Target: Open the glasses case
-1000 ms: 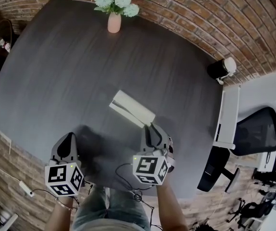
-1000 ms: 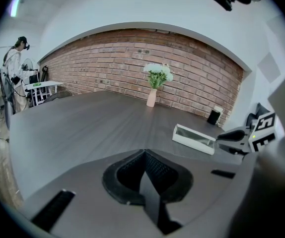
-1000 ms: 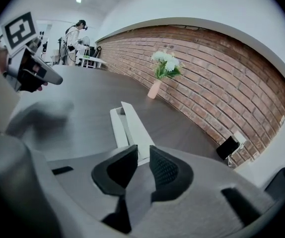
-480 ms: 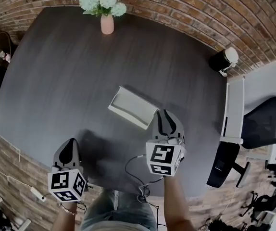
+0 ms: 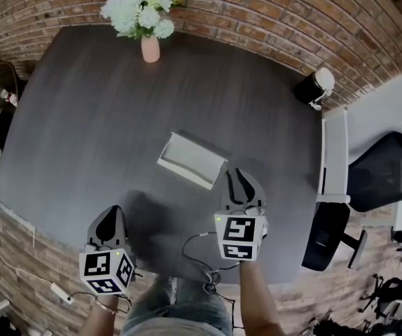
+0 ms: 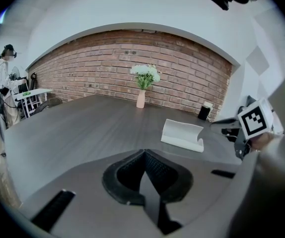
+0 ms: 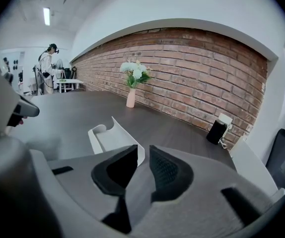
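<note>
The white glasses case (image 5: 190, 161) lies open in the middle of the dark table (image 5: 82, 117), its lid standing up behind the shallow tray. It also shows in the left gripper view (image 6: 183, 134) and in the right gripper view (image 7: 113, 139). My right gripper (image 5: 237, 176) hovers just off the case's near right corner, clear of it. Its jaws stand apart with nothing between them (image 7: 143, 157). My left gripper (image 5: 111, 214) stays near the table's front edge, well left of the case, its jaws shut on nothing (image 6: 143, 153).
A pink vase of white flowers (image 5: 149, 46) stands at the table's far edge. A small black device (image 5: 312, 87) sits at the far right corner. A white side desk (image 5: 334, 161) and a black office chair (image 5: 386, 177) stand right of the table. A cable (image 5: 202, 252) hangs at the front edge.
My right gripper has drawn back from the case's right end toward the front edge and rolled somewhat. The case stays open in place. The left gripper has hardly moved.
</note>
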`<state>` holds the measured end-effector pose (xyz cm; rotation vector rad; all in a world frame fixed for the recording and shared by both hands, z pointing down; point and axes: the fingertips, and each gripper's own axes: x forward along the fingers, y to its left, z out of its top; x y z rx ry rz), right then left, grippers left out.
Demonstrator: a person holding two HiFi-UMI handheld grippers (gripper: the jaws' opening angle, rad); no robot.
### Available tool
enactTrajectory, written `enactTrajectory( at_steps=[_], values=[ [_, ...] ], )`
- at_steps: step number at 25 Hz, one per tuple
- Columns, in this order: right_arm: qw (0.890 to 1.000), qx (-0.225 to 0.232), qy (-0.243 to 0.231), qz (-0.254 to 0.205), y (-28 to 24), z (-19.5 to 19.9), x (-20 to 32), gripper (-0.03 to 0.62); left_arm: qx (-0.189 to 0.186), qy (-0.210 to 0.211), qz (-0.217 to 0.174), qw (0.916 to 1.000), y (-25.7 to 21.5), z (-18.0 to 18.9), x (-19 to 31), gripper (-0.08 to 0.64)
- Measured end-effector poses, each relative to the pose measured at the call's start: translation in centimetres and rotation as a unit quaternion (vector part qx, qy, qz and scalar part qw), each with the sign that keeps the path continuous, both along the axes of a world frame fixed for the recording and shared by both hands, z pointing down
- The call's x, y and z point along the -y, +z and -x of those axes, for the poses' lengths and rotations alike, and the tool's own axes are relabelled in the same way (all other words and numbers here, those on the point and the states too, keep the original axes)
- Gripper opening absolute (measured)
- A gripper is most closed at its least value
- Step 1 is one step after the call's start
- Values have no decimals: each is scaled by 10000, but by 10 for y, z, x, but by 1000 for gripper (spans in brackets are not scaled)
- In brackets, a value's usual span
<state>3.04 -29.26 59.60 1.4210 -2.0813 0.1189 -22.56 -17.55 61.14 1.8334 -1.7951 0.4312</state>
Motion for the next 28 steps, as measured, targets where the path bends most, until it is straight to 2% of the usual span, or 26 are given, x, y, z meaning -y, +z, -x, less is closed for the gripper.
enactTrajectory(
  at_steps=[5,15,21,28],
  values=[
    [9998,131,116,-41,-21,-3,-18,78,-43,89,-228,9997,-22,-3,1,-5],
    [9954,780,520,-208,-80,-21,-68,41,-149,386,-1158,9924,-103,-15,25,-5],
    [9800,1617,1019,-555,-122,-40,-86,5,-241,658,-1673,9834,-146,-33,46,-5],
    [9644,1808,1744,-826,-143,-91,-103,5,-253,833,-2031,9753,-177,-38,64,-5]
  ],
)
